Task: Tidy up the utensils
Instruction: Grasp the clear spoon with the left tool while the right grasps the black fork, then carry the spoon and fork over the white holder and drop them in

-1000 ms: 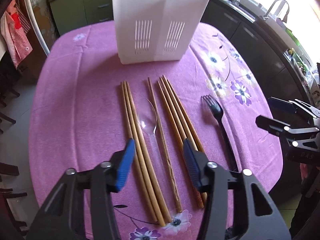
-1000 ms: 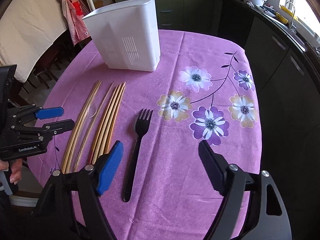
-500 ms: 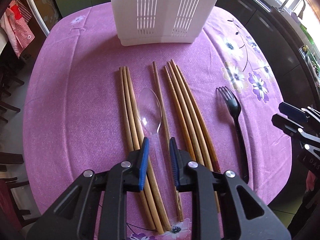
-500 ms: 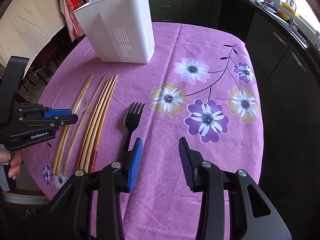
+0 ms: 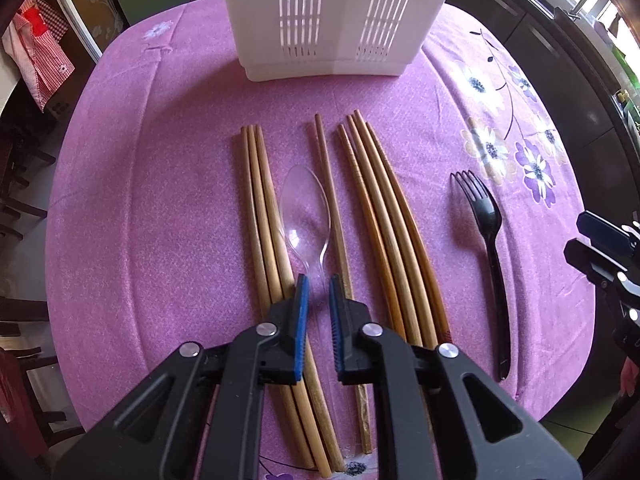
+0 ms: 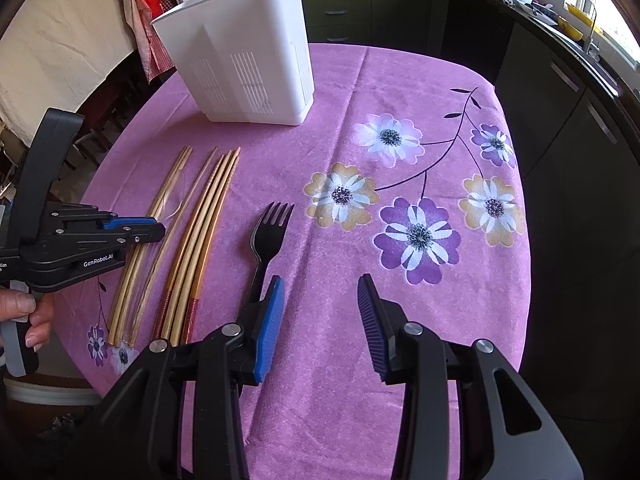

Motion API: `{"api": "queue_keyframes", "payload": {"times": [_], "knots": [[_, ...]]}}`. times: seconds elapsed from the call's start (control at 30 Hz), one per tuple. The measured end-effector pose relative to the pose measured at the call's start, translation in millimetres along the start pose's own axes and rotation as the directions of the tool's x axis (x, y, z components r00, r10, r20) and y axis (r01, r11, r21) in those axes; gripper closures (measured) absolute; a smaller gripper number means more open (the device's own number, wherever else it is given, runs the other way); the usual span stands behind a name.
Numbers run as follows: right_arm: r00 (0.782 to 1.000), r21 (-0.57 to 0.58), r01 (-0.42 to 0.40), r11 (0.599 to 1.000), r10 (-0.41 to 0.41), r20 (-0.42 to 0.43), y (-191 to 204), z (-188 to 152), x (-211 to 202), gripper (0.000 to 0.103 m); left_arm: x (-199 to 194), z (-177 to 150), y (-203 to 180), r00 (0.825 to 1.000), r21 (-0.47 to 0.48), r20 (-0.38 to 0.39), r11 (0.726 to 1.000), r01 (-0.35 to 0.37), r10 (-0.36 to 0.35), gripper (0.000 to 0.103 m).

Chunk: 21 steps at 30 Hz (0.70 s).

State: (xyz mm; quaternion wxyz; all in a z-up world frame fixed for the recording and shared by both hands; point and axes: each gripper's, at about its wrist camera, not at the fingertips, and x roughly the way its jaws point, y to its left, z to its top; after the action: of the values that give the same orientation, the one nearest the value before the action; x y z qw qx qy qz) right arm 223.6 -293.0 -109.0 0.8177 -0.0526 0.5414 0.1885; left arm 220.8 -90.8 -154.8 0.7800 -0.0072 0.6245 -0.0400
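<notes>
Since a second ago, both grippers have come down toward the table with its purple flowered cloth (image 6: 400,80), their jaws closing. Now the left gripper (image 5: 318,284) has closed to a narrow slit around the handle of the clear plastic spoon (image 5: 306,216); whether its pads press it I cannot tell. That spoon lies among the long wooden chopsticks (image 5: 384,220) near the front edge. Half open, the right gripper (image 6: 320,292) holds nothing, beside the black plastic fork (image 6: 268,232). Toward the far edge the white slotted plastic utensil holder (image 6: 244,48) stands upright.
</notes>
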Motion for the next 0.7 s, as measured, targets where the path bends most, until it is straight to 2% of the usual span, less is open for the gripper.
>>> {"api": "queue_keyframes", "payload": {"times": [0.07, 0.23, 0.37, 0.43, 0.47, 0.57, 0.7], "knots": [[1.000, 0.000, -0.003, 1.000, 0.003, -0.006, 0.4, 0.1, 0.9, 0.060, 1.6, 1.4, -3.6, 1.000, 0.007, 0.007, 1.000, -0.010, 0.010, 0.092], [1.000, -0.021, 0.013, 1.000, -0.013, -0.021, 5.7, 0.6, 3.8, 0.060, 4.0, 3.0, -3.7, 1.000, 0.011, 0.015, 1.000, -0.001, 0.001, 0.093], [0.999, -0.036, 0.029, 0.999, -0.030, -0.039, 11.0, 3.0, 6.9, 0.060, 0.2, 2.7, -1.6, 0.998, -0.003, 0.040, 0.999, 0.038, -0.038, 0.094], [0.998, -0.047, 0.031, 0.998, -0.034, -0.055, 14.7, 3.6, 10.4, 0.062, -10.7, 0.6, -1.9, 0.995, 0.007, 0.084, 0.998, 0.054, -0.055, 0.095], [0.997, -0.053, 0.031, 0.998, -0.034, -0.068, 17.1, 3.6, 13.6, 0.068, -17.1, -0.3, -2.2, 0.992, 0.012, 0.109, 0.998, 0.060, -0.061, 0.095], [0.994, -0.052, 0.014, 0.999, -0.019, -0.104, 23.3, 5.5, 24.3, 0.076, -38.8, -1.9, -3.9, 0.979, 0.022, 0.188, 0.997, 0.078, -0.081, 0.095], [0.990, -0.043, -0.008, 0.999, 0.002, -0.138, 32.4, 11.0, 36.7, 0.076, -67.4, -5.8, -3.7, 0.952, 0.039, 0.295, 0.997, 0.069, -0.078, 0.094]]}}
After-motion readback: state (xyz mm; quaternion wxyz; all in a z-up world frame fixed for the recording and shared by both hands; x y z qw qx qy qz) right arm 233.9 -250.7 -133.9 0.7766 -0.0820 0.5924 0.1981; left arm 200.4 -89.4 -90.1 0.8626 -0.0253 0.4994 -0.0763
